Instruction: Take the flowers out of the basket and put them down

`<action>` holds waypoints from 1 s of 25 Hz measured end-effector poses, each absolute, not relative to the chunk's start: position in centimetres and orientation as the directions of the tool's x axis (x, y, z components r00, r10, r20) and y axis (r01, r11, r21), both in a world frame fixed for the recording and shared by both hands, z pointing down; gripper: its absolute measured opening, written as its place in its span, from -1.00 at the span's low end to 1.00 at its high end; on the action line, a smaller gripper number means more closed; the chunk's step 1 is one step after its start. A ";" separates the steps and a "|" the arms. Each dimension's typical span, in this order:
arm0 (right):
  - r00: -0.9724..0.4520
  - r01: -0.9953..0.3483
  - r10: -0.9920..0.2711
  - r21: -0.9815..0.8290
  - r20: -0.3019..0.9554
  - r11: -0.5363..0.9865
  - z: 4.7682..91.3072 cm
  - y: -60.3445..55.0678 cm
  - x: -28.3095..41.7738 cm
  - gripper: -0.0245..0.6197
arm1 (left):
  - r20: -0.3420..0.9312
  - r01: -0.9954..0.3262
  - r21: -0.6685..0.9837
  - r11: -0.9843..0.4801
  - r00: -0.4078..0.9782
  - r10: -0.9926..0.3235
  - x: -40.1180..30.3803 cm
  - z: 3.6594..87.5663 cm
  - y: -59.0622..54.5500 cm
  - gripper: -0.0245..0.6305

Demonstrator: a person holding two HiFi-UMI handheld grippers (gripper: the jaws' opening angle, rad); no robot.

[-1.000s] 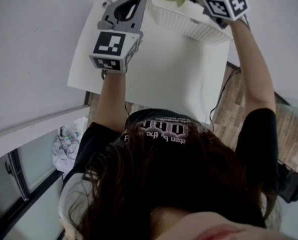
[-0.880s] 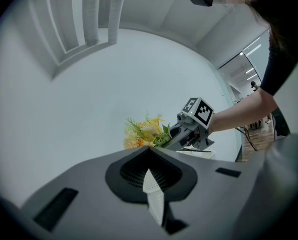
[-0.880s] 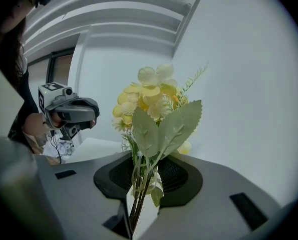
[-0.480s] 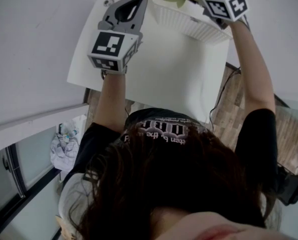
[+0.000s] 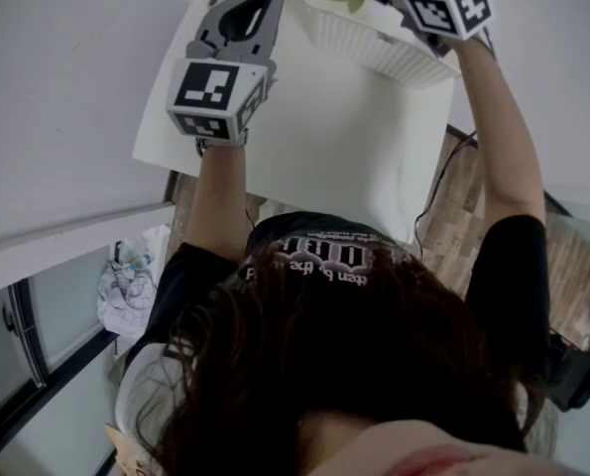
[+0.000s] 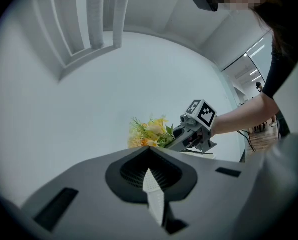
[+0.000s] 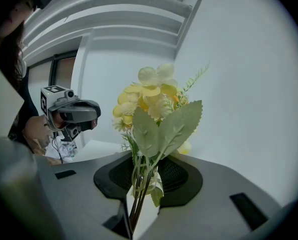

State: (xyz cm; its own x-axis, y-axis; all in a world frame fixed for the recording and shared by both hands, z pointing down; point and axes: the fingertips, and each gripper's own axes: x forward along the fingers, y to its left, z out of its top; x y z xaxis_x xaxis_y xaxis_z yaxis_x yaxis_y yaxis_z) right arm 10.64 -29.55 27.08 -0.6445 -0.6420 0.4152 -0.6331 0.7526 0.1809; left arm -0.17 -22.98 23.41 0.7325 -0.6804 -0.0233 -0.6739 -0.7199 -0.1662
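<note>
Pinching the yellow artificial flower bunch (image 7: 150,100) by its green stems, the right hand-held gripper (image 7: 137,206) risks slippage: top-heavy blooms above it. Left hand-held gripper (image 6: 152,196): closed, empty.

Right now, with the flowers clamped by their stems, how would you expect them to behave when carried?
Probably top-heavy: the flowers spread wide above thin stems, so they may sway. Likely light, since the jaws hold the whole bunch by the stems alone. The leaves look soft and could bend if pushed.
</note>
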 end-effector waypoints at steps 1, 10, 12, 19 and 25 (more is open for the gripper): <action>-0.648 -0.631 -0.639 0.177 0.414 0.755 27.1 -29.5 10.4 -0.54 | -0.026 -0.678 -0.161 -0.717 0.729 -0.684 -0.3 23.3 -22.9 -0.93; -0.711 -0.575 -0.575 0.136 0.405 0.807 28.4 -27.6 6.0 -0.54 | -0.029 -0.724 -0.147 -0.674 0.684 -0.729 -2.8 23.2 -22.1 -0.93; -0.723 -0.561 -0.557 0.124 0.409 0.819 29.2 -27.2 4.7 -0.54 | -0.028 -0.736 -0.145 -0.661 0.671 -0.741 -3.8 23.4 -21.9 -0.93; -0.752 -0.506 -0.498 0.104 0.433 0.856 32.1 -26.1 1.4 -0.54 | -0.023 -0.774 -0.141 -0.617 0.625 -0.780 -6.3 23.7 -21.5 -0.93; -0.752 -0.487 -0.462 0.076 0.470 0.870 36.5 -25.0 -0.8 -0.54 | -0.003 -0.795 -0.138 -0.591 0.597 -0.802 -8.0 25.1 -20.9 -0.93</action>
State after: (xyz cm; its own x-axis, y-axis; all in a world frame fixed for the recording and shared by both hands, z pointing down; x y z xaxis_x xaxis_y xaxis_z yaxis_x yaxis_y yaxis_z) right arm -0.78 -25.03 36.51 -0.7524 -0.4619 0.4695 -0.4867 0.8702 0.0762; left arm -7.99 -20.92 25.14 0.5970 -0.8022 -0.0035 -0.7948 -0.5909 -0.1384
